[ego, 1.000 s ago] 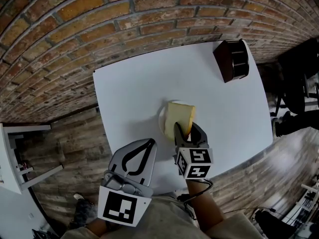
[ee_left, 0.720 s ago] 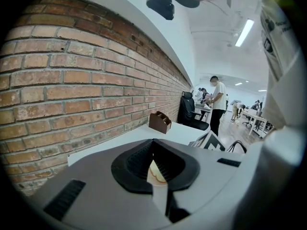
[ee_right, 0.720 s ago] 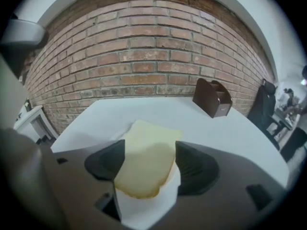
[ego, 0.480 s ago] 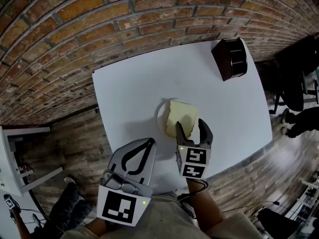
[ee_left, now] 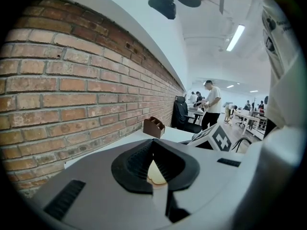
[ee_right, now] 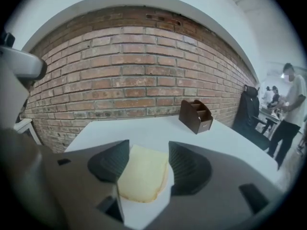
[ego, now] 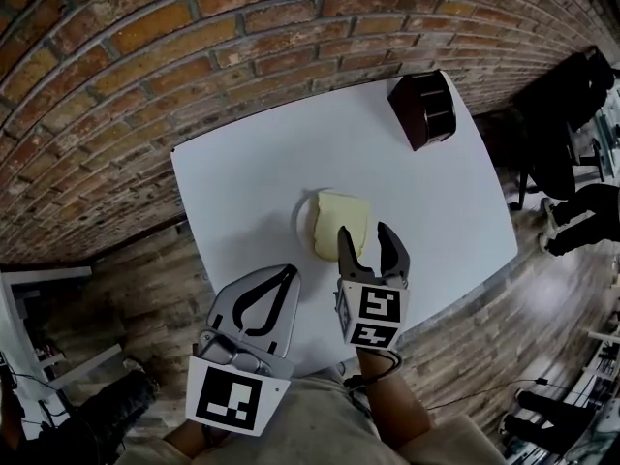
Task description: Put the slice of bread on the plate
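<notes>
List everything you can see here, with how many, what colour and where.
Table: one, white, beside the brick wall.
Brick wall: one, red-brown, behind the table.
Plate: one, white, mid-table, under the bread.
Slice of bread: one, pale yellow, flat on the plate.
Compartment box: one, dark brown, table's far right corner.
Bystanders: several, one in a white top, far room background.
Left gripper: one, grey, fingers together, empty, over the table's near edge.
Right gripper: one, grey, fingers apart, just opened then narrowed slightly, nothing gripped, over the bread's near edge.
</notes>
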{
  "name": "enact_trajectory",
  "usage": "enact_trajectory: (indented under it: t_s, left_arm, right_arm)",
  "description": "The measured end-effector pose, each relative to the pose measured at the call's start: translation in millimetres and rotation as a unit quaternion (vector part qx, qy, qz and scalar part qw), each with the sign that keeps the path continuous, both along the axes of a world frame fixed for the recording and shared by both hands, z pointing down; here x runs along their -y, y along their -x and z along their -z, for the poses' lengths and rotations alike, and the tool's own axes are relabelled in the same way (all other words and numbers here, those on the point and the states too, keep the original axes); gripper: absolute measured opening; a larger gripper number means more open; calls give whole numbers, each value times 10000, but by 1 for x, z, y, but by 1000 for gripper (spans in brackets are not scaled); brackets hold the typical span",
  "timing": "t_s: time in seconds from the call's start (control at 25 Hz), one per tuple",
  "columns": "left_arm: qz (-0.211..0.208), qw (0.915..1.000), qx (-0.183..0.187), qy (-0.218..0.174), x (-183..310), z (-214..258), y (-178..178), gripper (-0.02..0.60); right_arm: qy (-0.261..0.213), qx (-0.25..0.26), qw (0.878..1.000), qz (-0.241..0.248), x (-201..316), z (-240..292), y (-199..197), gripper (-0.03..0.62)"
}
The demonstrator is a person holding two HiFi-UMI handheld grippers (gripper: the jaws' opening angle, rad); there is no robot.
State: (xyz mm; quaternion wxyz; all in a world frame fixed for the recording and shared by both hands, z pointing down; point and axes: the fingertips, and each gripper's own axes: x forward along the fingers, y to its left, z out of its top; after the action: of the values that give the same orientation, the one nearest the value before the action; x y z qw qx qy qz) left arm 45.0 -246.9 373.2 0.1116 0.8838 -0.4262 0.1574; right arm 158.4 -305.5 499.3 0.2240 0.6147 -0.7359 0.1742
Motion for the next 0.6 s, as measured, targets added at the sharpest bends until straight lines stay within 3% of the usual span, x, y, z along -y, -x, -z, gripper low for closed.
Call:
enact_trajectory:
  t_s: [0.04, 0.16, 0.28, 0.36, 0.6]
  left_arm:
    - [-33, 10000, -16, -21, -1, 2, 0, 9]
    - [-151, 9998, -67, -83, -7, 7, -3, 9]
    - [-229, 9996, -126, -134, -13, 12, -5, 9]
    - [-273, 9994, -148, -158, -18, 14, -4, 9]
    - [-383, 9988, -201, -241, -32, 20, -3, 9]
  right_arm:
    - [-78, 25, 10000, -27, 0, 6, 1, 248]
    - [-267, 109, 9995, -89, -4, 23, 3, 111]
    - [-418, 138, 9990, -112, -15, 39, 7, 42]
    - [-580, 109, 9982, -132, -22, 52, 9, 8]
    - [-1185, 51, 9929, -59, -52, 103, 19, 6]
